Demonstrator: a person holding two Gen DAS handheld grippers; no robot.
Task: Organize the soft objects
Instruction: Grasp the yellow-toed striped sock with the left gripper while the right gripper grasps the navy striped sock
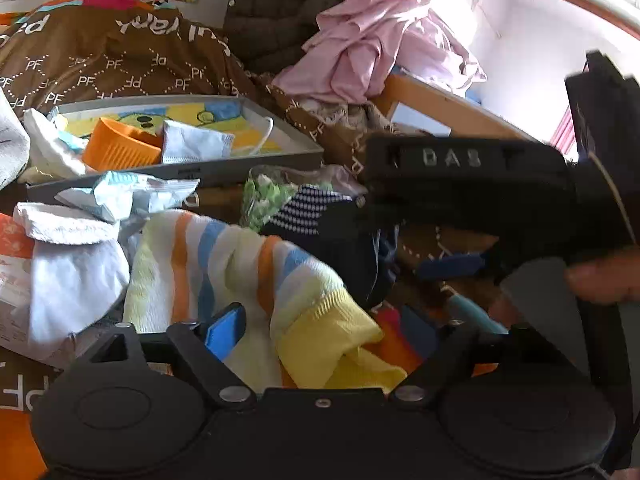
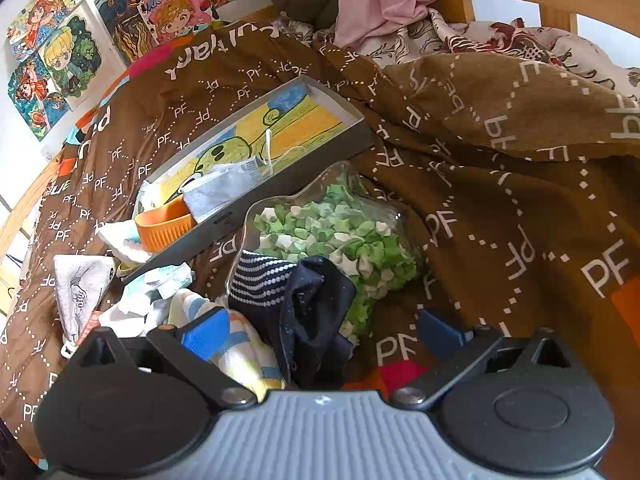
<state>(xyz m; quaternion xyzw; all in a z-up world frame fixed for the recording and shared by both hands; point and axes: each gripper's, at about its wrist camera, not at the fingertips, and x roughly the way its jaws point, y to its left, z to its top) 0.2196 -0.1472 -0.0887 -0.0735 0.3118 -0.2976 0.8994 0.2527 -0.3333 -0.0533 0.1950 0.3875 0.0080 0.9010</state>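
On a brown quilt printed with white "PF" letters, the left gripper stands with its blue-padded fingers spread wide around a pastel sock striped in yellow, orange and blue, whose yellow cuff lies bunched between them; whether the pads press the cloth cannot be told. The right gripper is likewise wide apart, its left pad resting against that striped sock and a dark navy sock with a white-dotted cuff lying in the gap between its fingers. Just beyond the navy sock sits a clear bag of green and white paper stars. Farther left is a shallow grey box lid with a cartoon drawing inside, holding an orange ribbed cup and a pale blue face mask. A white sock lies at the near left, beside crumpled wrappers.
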